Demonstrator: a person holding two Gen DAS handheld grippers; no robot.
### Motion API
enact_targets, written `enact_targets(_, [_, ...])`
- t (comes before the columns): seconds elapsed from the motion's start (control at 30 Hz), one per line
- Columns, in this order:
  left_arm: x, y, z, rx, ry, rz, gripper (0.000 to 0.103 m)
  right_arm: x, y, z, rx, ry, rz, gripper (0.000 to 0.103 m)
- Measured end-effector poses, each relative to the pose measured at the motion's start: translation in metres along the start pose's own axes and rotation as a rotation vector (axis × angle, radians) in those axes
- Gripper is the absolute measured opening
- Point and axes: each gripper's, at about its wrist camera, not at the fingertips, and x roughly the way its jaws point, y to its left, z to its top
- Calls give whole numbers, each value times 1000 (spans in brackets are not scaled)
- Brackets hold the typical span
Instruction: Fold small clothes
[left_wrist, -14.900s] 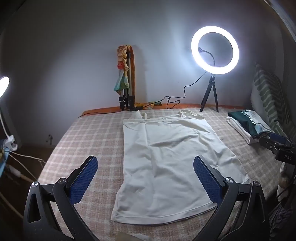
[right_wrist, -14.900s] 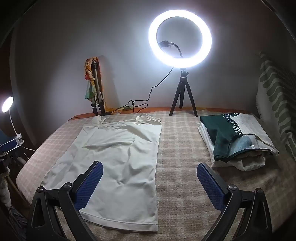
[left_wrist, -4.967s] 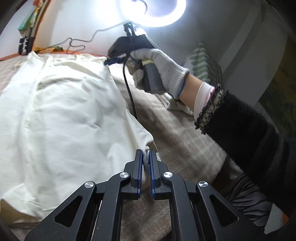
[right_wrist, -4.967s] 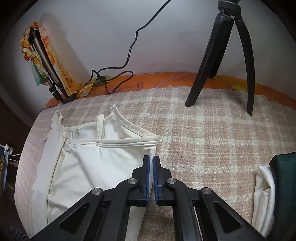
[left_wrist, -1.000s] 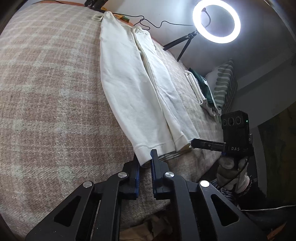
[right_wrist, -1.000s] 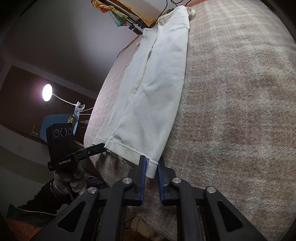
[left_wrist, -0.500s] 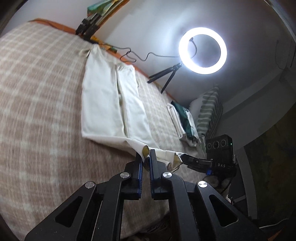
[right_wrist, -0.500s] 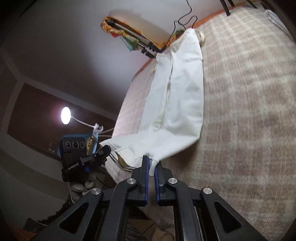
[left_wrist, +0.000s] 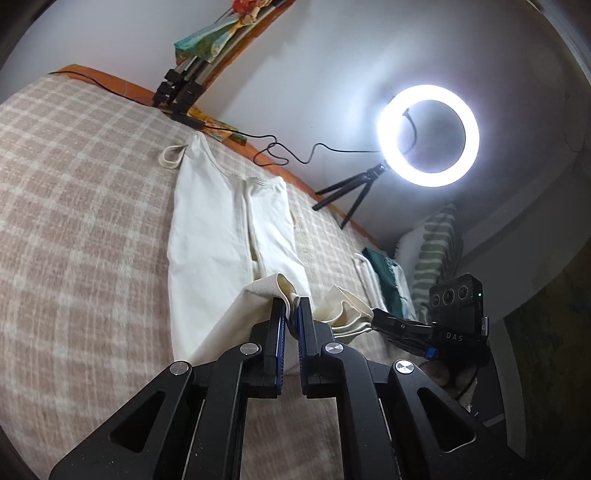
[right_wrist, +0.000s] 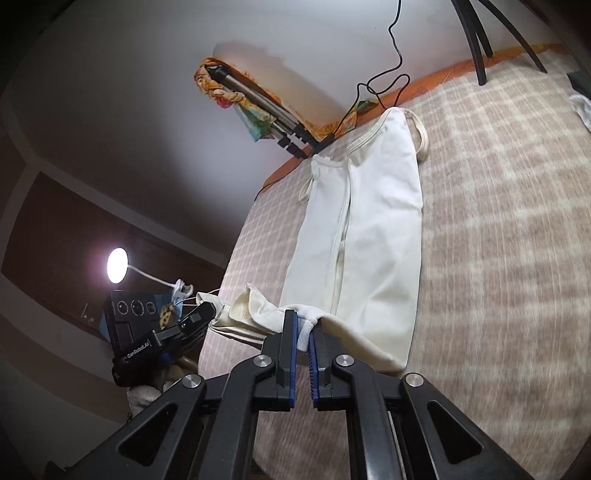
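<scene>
Two tongs, left gripper (left_wrist: 290, 309) and right gripper (right_wrist: 303, 329), each clamp a hem corner of the soft, light white top (left_wrist: 221, 229), which sags limply between them.

The white top (left_wrist: 221, 236) is soft, matt knit cloth with ribbed, stitched hems, and it lies on a bed (left_wrist: 74, 206) covered in a coarse, fuzzy woven blanket checked in beige and cream. Each gripper, left (left_wrist: 290, 314) and right (right_wrist: 303, 332), is matt black plastic with shiny round metal bolt heads and blue, finely ridged pads (right_wrist: 292, 354) that look rubbery. The ring light (left_wrist: 428, 134) stands on a smooth black plastic tripod (left_wrist: 351, 192).
</scene>
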Motion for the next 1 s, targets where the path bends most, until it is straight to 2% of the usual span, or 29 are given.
enact_targets(0.3, [37,25,23,-38,18,67,5,40,-32,36,80,12,-38,3])
enact_targets(0.57, [59,40,30,-41,48,135,5,66,-57,52,146,41,-74,3])
enact_targets(0.67, [54,41,35,-33,33,168,24,68,-58,57,140,40,-98,10])
enact_targets(0.7, [49,41,38,-29,15,175,37,66,-57,58,134,33,-111,17])
enact_targets(0.73, [42,40,40,-23,-7,185,43,64,-54,60,121,16,-124,31])
enact_targets(0.77, [36,38,41,-11,-25,197,43,59,-51,61,97,-6,-152,33])
enact_targets(0.87, [26,28,39,60,-45,205,43,51,-31,59,-28,-48,-189,32])
enact_targets(1.0, [28,21,28,129,-14,206,43,58,-4,45,-191,-27,-187,29])
